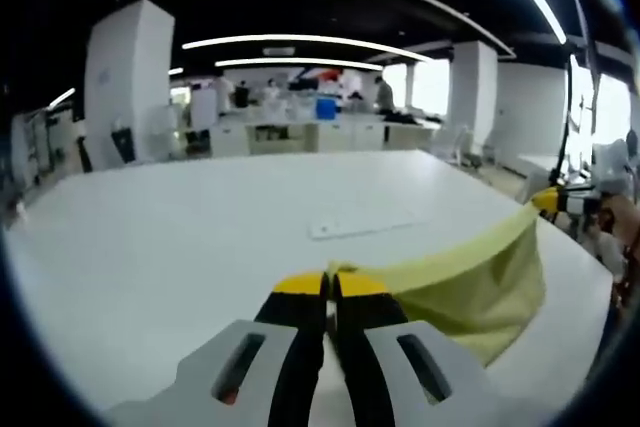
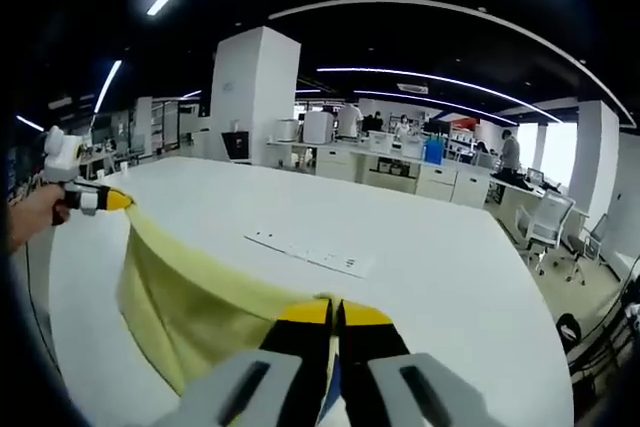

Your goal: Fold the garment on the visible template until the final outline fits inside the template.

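- Holding the yellow garment (image 1: 480, 282) up over the white desk (image 1: 170, 237), stretched btwn both grippers.
- L gripper (image 1: 330, 285): jaws together, clamping one garment edge.
- R gripper (image 2: 334, 313): jaws together, clamping the other end; cloth is sagging below the taut top edge.
- Template (image 2: 312, 251) is lying flat on the desk, beyond the garment, w/ no contact.

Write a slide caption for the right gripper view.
Right gripper and left gripper hold a yellow garment stretched above the white table, template beyond.
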{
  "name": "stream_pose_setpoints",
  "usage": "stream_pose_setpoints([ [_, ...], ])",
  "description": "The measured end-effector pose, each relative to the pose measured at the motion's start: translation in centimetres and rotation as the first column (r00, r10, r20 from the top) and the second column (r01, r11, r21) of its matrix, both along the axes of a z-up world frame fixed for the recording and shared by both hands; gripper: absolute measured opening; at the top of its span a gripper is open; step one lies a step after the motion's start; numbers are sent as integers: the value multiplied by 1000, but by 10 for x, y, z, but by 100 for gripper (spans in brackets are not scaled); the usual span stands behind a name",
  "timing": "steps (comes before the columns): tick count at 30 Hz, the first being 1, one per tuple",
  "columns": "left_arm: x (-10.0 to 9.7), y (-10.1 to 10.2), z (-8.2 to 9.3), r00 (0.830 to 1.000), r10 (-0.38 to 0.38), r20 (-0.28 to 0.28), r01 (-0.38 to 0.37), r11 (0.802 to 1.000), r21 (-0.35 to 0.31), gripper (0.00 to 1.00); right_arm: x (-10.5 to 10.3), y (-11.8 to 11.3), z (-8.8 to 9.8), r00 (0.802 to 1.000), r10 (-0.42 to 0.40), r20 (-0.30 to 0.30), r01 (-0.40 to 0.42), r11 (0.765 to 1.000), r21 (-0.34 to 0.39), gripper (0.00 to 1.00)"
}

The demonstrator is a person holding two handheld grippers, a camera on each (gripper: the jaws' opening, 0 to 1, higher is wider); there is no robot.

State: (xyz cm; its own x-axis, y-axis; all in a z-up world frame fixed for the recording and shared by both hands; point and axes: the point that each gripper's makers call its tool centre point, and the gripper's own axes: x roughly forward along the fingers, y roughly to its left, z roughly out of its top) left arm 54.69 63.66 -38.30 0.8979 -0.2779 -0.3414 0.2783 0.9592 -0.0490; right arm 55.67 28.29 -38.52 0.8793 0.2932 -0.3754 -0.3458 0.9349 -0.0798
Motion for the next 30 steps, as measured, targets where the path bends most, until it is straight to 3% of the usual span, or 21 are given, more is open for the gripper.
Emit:
stream_pose_setpoints([
  [11,27,-2,-33,1000,14,-22,-14,1000,-3,0,22,-1,-32,999,-34,-40,33,999,-20,0],
  [21,53,-9,-52,999,34,-33,-34,999,-9,0,39,-8,-58,991,-106,-81,105,994,-15,0],
  [30,66,-4,-87,987,104,-121,-112,992,-56,0,54,-9,-85,984,-140,-114,139,990,-16,0],
])
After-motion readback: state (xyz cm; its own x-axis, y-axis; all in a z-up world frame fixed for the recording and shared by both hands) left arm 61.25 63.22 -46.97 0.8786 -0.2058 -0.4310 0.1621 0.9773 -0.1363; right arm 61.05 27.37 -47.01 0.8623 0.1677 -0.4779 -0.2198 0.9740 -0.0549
